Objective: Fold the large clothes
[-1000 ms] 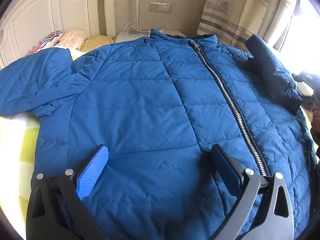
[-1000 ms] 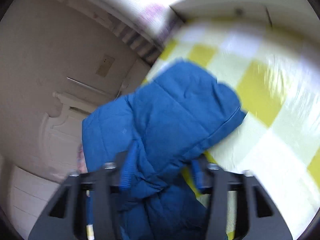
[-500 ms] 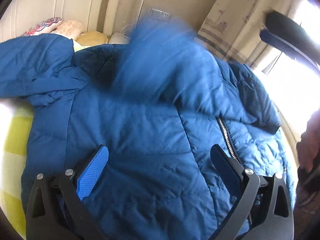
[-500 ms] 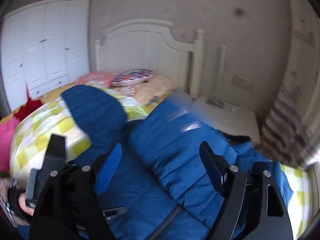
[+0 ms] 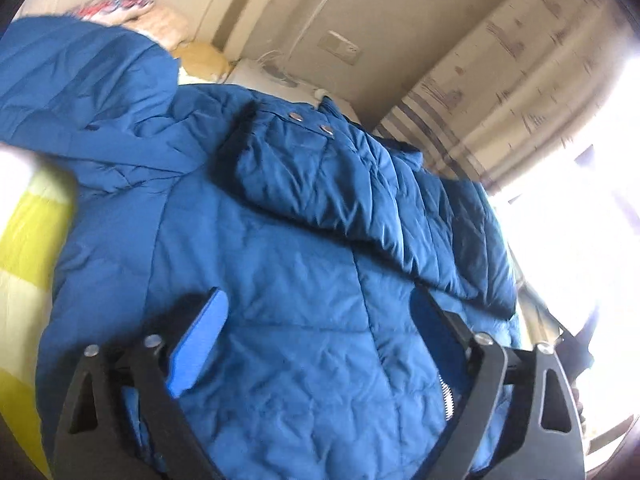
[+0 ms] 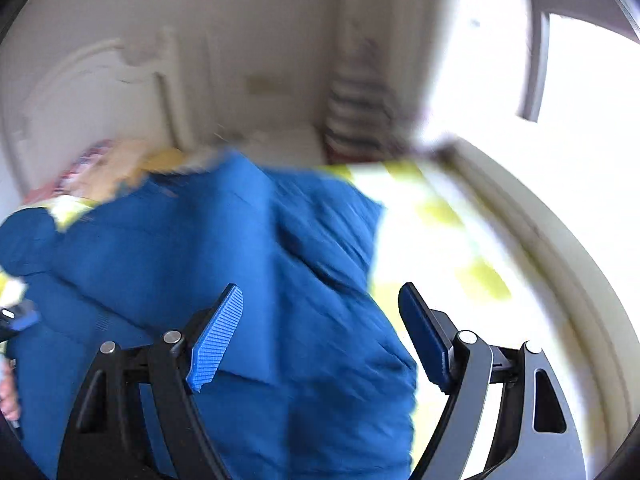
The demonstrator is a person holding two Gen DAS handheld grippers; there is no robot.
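Observation:
A blue quilted puffer jacket (image 5: 280, 280) lies front up on the bed. One sleeve (image 5: 340, 188) lies folded across its chest; the other sleeve (image 5: 80, 92) stretches to the far left. My left gripper (image 5: 320, 320) is open and empty, low over the jacket's lower front beside the zipper (image 5: 446, 396). My right gripper (image 6: 320, 320) is open and empty above the jacket (image 6: 200, 280) near its right edge; this view is blurred.
The bed has a yellow and white checked cover (image 5: 24, 248) (image 6: 440, 240). Pillows (image 5: 132, 4) and a white headboard (image 6: 100, 92) are at the far end. A striped curtain (image 5: 500, 92) and a bright window (image 6: 580, 80) are at the right.
The right sleeve, held by my right gripper a second ago, now lies across the jacket's chest. My right gripper has let go and swung to the right. My left gripper tilted and moved closer.

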